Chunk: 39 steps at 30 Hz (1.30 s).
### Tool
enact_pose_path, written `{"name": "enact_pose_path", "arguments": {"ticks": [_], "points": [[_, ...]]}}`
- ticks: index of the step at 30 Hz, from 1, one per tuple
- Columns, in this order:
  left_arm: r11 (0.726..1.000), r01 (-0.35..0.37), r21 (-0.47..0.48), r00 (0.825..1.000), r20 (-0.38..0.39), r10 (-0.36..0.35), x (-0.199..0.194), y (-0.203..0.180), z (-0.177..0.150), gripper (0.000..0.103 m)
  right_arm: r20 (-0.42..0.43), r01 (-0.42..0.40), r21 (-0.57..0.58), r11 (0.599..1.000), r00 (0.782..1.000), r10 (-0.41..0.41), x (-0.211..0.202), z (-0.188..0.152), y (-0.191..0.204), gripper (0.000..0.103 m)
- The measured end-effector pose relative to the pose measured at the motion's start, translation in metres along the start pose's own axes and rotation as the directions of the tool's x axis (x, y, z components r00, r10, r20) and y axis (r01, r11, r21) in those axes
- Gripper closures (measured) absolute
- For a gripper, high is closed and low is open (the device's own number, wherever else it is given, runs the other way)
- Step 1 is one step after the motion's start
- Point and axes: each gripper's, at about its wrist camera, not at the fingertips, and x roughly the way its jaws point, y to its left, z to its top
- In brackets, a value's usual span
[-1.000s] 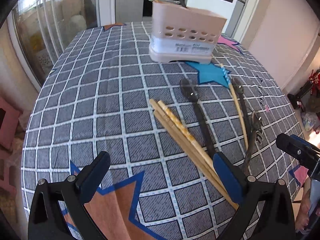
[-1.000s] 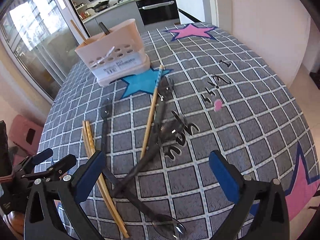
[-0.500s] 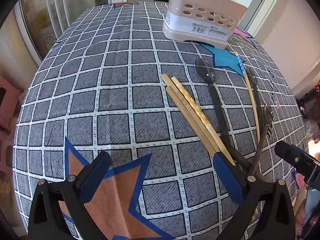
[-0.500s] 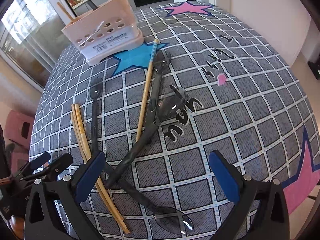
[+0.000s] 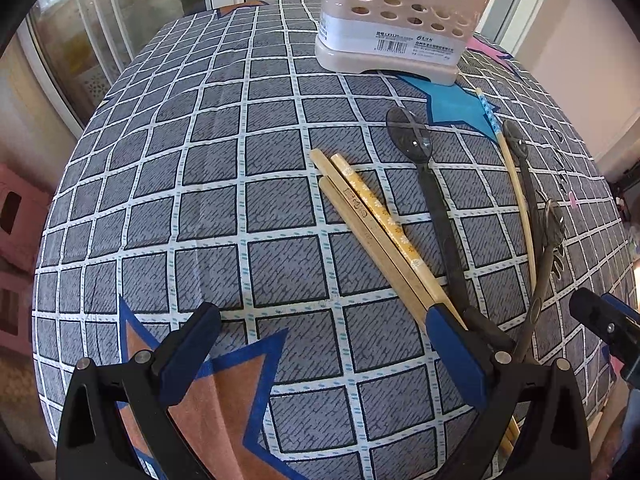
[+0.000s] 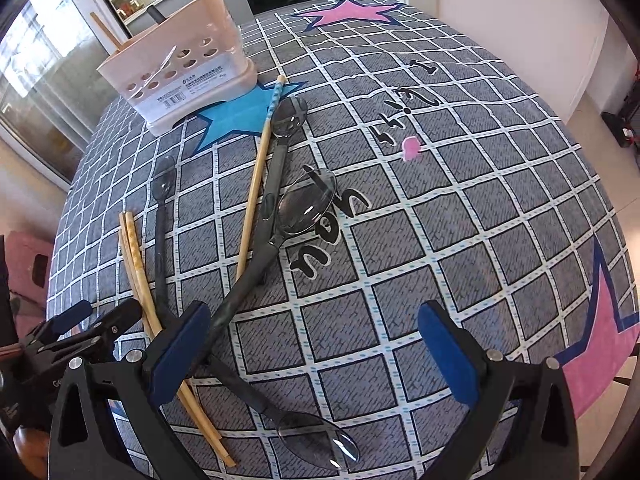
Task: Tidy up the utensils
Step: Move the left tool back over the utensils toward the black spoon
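A beige utensil caddy stands at the far side of the round table, with a chopstick and a dark handle sticking out of it. Wooden chopsticks lie bundled on the cloth. Beside them lie dark plastic spoons, a single chopstick with a blue end and a clear-bowled spoon. My left gripper is open, its right finger just above the near ends of the chopsticks. My right gripper is open over the spoon handles.
The table wears a grey grid cloth with blue, pink and orange stars. A small pink scrap lies on it. Glass doors are at the left, kitchen counters behind, and pink stools stand on the floor at the left.
Both grippers have moved forward and lower toward the utensils. The left one's right finger has come down onto the near end of the chopstick bundle. Both stay open.
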Motion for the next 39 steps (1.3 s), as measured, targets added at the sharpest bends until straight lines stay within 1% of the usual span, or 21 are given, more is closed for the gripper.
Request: {"name": "enact_pose_path", "arguments": {"ticks": [2, 3, 4, 6, 7, 8, 10, 11, 12, 13, 14, 17, 19, 23, 27, 29, 30, 31, 34, 38, 39], "points": [[1.0, 0.0, 0.002, 1.0, 0.0, 0.0, 0.0, 0.0, 0.0, 0.0, -0.009, 0.01, 0.012, 1.0, 1.0, -0.01, 0.004, 0.004, 0.0, 0.0], [1.0, 0.001, 0.004, 1.0, 0.001, -0.001, 0.0, 0.0, 0.001, 0.0, -0.014, 0.007, 0.018, 1.0, 1.0, -0.006, 0.006, 0.006, 0.001, 0.003], [1.0, 0.001, 0.006, 1.0, 0.002, -0.001, 0.0, 0.0, 0.001, 0.0, -0.02, 0.005, 0.023, 1.0, 1.0, -0.004, 0.008, 0.008, 0.002, 0.008], [1.0, 0.001, 0.007, 1.0, 0.004, -0.001, 0.0, 0.001, 0.001, 0.0, -0.037, 0.015, 0.027, 1.0, 0.999, -0.014, 0.014, 0.011, 0.006, 0.015], [1.0, -0.002, 0.007, 1.0, 0.005, 0.002, 0.001, 0.002, 0.001, 0.0, -0.046, 0.015, 0.029, 0.999, 0.999, -0.014, 0.017, 0.013, 0.009, 0.024], [1.0, -0.004, 0.006, 1.0, 0.008, 0.004, 0.001, 0.003, 0.002, 0.0, -0.044, 0.029, 0.028, 0.999, 0.999, -0.028, 0.018, 0.013, 0.01, 0.025], [1.0, -0.007, -0.002, 1.0, 0.008, 0.007, 0.001, 0.006, 0.003, 0.0, -0.037, 0.04, 0.015, 0.999, 0.999, -0.039, 0.019, 0.016, 0.015, 0.037], [1.0, -0.008, -0.004, 1.0, 0.008, 0.008, 0.001, 0.008, 0.003, 0.0, -0.035, 0.04, 0.011, 0.999, 0.999, -0.04, 0.02, 0.016, 0.017, 0.039], [1.0, -0.015, -0.004, 1.0, 0.002, 0.015, 0.001, 0.009, 0.004, 0.0, -0.034, 0.026, 0.006, 1.0, 0.999, -0.026, 0.02, 0.017, 0.018, 0.046], [1.0, -0.023, -0.003, 1.0, -0.002, 0.023, 0.001, 0.01, 0.005, 0.0, -0.038, 0.016, -0.001, 1.0, 0.999, -0.016, 0.02, 0.017, 0.018, 0.049], [1.0, -0.023, -0.005, 1.0, -0.003, 0.023, 0.0, 0.012, 0.006, 0.0, -0.043, 0.011, -0.007, 1.0, 0.999, -0.011, 0.019, 0.017, 0.017, 0.05], [0.999, 0.028, -0.021, 0.999, 0.021, -0.028, -0.009, 0.017, 0.013, 0.0, -0.048, -0.002, -0.002, 1.0, 0.999, 0.002, 0.017, 0.017, 0.006, 0.05], [0.999, 0.045, 0.0, 0.998, 0.045, -0.045, -0.017, 0.013, 0.02, 0.0, -0.048, -0.004, 0.029, 1.0, 0.999, 0.005, 0.014, 0.018, -0.009, 0.05], [0.996, 0.031, 0.081, 0.997, 0.073, -0.037, -0.025, -0.009, 0.038, 0.0, -0.048, 0.026, 0.071, 0.997, 0.999, -0.022, 0.01, 0.022, -0.026, 0.05], [0.99, 0.03, 0.137, 0.997, 0.06, -0.039, -0.019, -0.032, 0.051, 0.0, -0.066, -0.02, 0.102, 0.995, 0.997, 0.027, 0.009, 0.03, -0.024, 0.05], [0.987, 0.029, 0.156, 0.998, 0.053, -0.038, -0.015, -0.038, 0.056, 0.0, -0.091, -0.019, 0.104, 0.994, 0.995, 0.028, 0.013, 0.033, -0.016, 0.052], [0.987, 0.029, 0.158, 0.998, 0.044, -0.037, -0.012, -0.04, 0.057, 0.0, -0.113, 0.0, 0.106, 0.994, 0.994, 0.012, 0.018, 0.035, -0.011, 0.057], [0.987, 0.041, 0.156, 0.998, 0.032, -0.046, -0.01, -0.041, 0.058, 0.0, -0.133, 0.011, 0.116, 0.993, 0.991, 0.005, 0.022, 0.036, -0.009, 0.066], [0.985, 0.079, 0.155, 0.996, 0.023, -0.084, -0.005, -0.042, 0.062, 0.0, -0.148, 0.042, 0.151, 0.988, 0.989, -0.019, 0.026, 0.04, -0.006, 0.077], [0.981, 0.079, 0.179, 0.996, 0.023, -0.084, -0.001, -0.047, 0.065, 0.0, -0.159, 0.075, 0.153, 0.985, 0.986, -0.05, 0.03, 0.048, 0.001, 0.079], [0.98, 0.077, 0.181, 0.996, 0.023, -0.082, -0.001, -0.047, 0.066, 0.0, -0.161, 0.065, 0.153, 0.986, 0.986, -0.04, 0.031, 0.049, 0.004, 0.079]]}}
